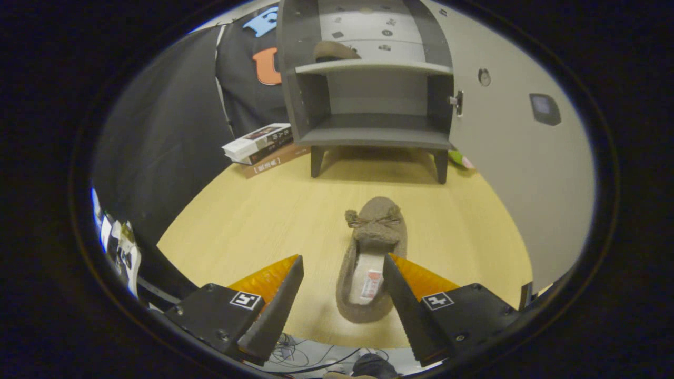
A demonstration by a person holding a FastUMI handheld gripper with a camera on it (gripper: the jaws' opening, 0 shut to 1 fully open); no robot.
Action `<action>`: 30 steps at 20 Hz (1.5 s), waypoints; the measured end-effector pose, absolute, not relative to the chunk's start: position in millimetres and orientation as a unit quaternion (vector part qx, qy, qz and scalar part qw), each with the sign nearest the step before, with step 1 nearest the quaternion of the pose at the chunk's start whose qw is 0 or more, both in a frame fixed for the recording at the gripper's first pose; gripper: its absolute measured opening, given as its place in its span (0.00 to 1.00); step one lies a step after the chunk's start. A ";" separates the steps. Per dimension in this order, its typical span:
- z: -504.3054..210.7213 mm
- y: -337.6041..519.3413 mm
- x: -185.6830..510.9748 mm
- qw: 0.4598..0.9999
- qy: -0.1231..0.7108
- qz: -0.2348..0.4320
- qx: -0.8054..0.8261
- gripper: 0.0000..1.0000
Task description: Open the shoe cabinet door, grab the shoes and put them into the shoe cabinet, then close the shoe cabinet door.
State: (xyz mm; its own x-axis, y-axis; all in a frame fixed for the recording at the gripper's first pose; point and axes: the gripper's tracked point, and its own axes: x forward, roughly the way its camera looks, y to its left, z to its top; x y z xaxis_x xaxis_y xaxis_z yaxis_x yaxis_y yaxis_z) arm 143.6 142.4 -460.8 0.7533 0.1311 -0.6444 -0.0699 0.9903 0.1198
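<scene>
Gripper view
Surface: we see a light wood-grain tabletop [253,221] backed by the booth's dark cloth wall [158,137].
Shoe cabinet: we find the grey shoe cabinet [368,100] standing on short legs at the far side of the table, well beyond the fingers.
Door: we see its pale door [516,158] swung open to the right, with a small latch at the hinge side.
Shelves: we count an upper shelf and a lower compartment; the lower one looks bare.
Shoe already stored: we make out a brown slipper [334,51] lying on the upper shelf.
Shoe on the table: we see a brown fuzzy slipper with a bow [371,247] lying on the tabletop, toe toward the cabinet, heel toward us, a label visible on its insole.
Gripper: we see the gripper [343,263] with its jaws spread wide; the slipper's heel end lies between the fingers, with the right finger at its edge and the left finger apart from it.
Books: we see a small stack of books [263,147] just left of the cabinet's legs.
</scene>
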 end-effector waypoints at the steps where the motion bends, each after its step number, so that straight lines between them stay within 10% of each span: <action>1: -473.8 140.8 154.2 0.931 0.360 0.049 0.040 0.96; 10: -511.2 130.6 226.0 0.925 0.378 0.020 0.043 0.91; 15: -514.4 120.1 234.4 0.923 0.379 0.020 0.070 0.14; 30: -278.1 115.8 190.7 0.973 0.214 0.070 0.045 0.07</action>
State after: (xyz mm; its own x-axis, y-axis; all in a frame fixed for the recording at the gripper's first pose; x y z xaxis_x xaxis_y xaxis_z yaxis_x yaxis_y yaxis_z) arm 190.7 115.8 -278.1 0.8982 0.1562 -0.4109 -0.1176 0.9861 0.1178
